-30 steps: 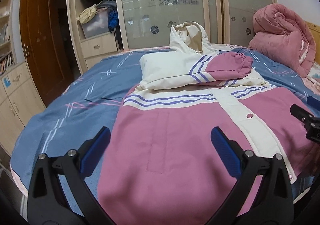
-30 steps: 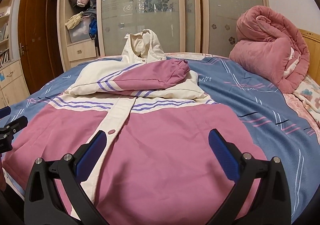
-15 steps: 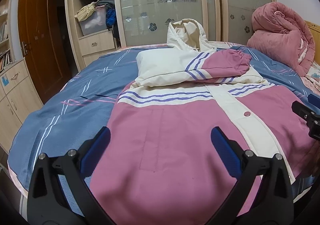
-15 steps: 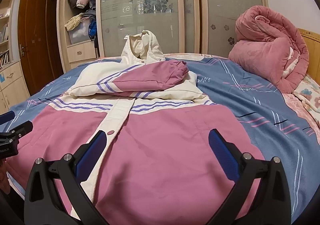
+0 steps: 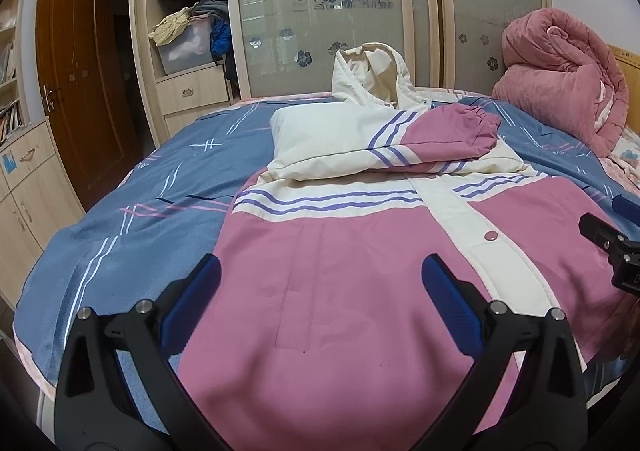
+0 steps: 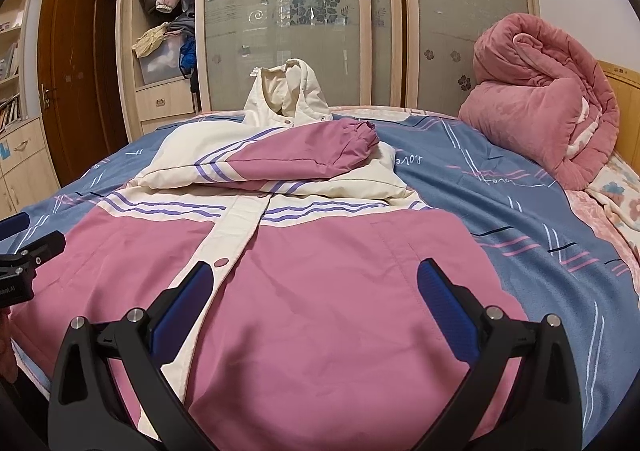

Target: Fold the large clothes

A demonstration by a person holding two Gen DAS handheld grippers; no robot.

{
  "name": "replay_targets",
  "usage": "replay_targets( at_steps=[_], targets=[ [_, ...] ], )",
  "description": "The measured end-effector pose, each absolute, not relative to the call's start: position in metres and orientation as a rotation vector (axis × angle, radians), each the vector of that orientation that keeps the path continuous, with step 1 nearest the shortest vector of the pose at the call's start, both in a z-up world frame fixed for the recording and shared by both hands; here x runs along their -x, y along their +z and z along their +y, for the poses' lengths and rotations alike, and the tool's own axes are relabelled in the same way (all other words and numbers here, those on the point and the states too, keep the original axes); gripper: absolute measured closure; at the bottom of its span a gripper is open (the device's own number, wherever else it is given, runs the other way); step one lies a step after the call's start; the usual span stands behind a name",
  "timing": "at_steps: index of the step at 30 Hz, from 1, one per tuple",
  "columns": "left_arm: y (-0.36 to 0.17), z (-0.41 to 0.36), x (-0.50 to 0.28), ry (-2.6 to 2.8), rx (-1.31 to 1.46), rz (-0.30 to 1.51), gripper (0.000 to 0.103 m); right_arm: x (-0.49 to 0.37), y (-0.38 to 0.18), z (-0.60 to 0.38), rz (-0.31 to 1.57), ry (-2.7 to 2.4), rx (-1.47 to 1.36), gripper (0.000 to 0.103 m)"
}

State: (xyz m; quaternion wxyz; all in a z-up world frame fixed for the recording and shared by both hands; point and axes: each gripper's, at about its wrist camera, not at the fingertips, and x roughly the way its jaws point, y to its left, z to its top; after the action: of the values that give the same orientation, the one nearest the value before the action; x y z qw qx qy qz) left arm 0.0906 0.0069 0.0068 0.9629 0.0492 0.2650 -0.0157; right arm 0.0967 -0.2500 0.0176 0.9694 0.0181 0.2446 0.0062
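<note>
Left gripper (image 5: 320,283): black angular plastic arms w/ triangular cutouts, blue ribbed pads (image 5: 448,307) on the inner faces, silver round screws at the pivots, bottom of frame. Right gripper (image 6: 316,287): same build; white lettering on black block at left edge, too small to read.

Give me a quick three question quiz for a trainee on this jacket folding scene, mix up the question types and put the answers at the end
1. True or false: both sleeves of the jacket are already folded across its chest.
2. Multiple choice: the left gripper and the right gripper are
A. both shut on the hem
B. both open above the jacket's lower part
C. one open, one shut
3. Fill in: the rolled pink quilt lies on the bed to the jacket's ____ side, seen from the person.

Key
1. True: the sleeve with the pink cuff lies on top.
2. B
3. right
</note>
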Motion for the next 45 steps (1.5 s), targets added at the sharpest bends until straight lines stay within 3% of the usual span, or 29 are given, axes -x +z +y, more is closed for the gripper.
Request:
replay_targets(
  at_steps=[7, 15, 20, 22, 24, 29, 36, 41, 44, 45],
  targets=[
    [0.019, 0.006, -0.102, -0.089, -0.048, 0.506, 0.002, -0.1, 0.025, -0.249, 0.465, 0.005, -0.05, 0.001],
    [0.084, -0.012, -0.174, -0.134, -0.045, 0.422, 0.002, -0.145, 0.081, -0.23, 0.524, 0.052, -0.045, 0.001],
    [0.05, 0.012, -0.181, -0.102, 0.034, 0.411, 0.002, -0.215, 0.132, -0.208, 0.531, 0.059, 0.057, 0.001],
    [0.032, 0.021, -0.193, -0.05, 0.067, 0.507, 0.002, -0.25, 0.142, -0.197, 0.537, 0.071, 0.088, 0.001],
    [0.034, 0.026, -0.204, -0.099, 0.116, 0.549, 0.002, -0.301, 0.146, -0.186, 0.571, 0.066, 0.088, 0.001],
    [0.048, 0.033, -0.197, -0.065, 0.021, 0.445, 0.002, -0.425, 0.145, -0.174, 0.626, 0.002, 0.078, 0.001],
    [0.043, 0.055, -0.203, -0.044, 0.002, 0.452, 0.002, -0.572, 0.141, -0.178, 0.654, -0.161, 0.093, 0.011],
    [0.035, 0.064, -0.205, -0.05, -0.033, 0.467, 0.002, -0.63, 0.129, -0.182, 0.69, -0.25, 0.163, 0.019],
    [0.03, 0.073, -0.209, -0.047, -0.009, 0.496, 0.002, -0.651, 0.113, -0.196, 0.756, -0.312, 0.153, 0.038],
    [0.03, 0.075, -0.21, -0.049, 0.006, 0.504, 0.002, -0.655, 0.106, -0.2, 0.78, -0.328, 0.155, 0.053]
  ],
)
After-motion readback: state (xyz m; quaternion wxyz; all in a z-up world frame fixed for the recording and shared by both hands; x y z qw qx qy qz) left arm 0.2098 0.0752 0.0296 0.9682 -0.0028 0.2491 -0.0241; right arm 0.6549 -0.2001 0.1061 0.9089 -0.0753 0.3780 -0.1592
